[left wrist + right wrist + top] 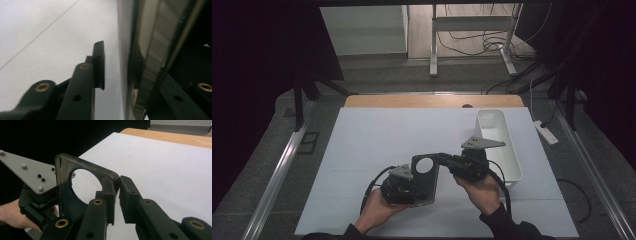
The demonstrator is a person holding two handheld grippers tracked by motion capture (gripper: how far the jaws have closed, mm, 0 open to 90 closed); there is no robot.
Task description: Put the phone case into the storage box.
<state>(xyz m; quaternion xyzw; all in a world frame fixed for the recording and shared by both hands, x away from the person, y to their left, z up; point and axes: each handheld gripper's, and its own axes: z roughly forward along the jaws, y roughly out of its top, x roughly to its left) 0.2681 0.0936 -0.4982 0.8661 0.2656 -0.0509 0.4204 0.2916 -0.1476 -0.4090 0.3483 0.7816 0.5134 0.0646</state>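
A dark see-through phone case (424, 186) with a round camera hole is held on edge just above the white mat, between my two grippers. My right gripper (440, 158) comes in from the right and is shut on the case's top corner; in the right gripper view its jaws (117, 195) pinch the case (65, 187) wall. My left gripper (414, 192) sits at the case's lower end. In the left gripper view the case (150, 50) stands between its jaws, and a strip of mat shows between the left finger (98, 62) and the case.
A white oblong bin (513, 155) stands on the mat just right of my right hand. The white mat (377, 135) covers a wooden table (432, 101). Metal rails run along both sides. Cables and a frame's legs lie on the floor beyond.
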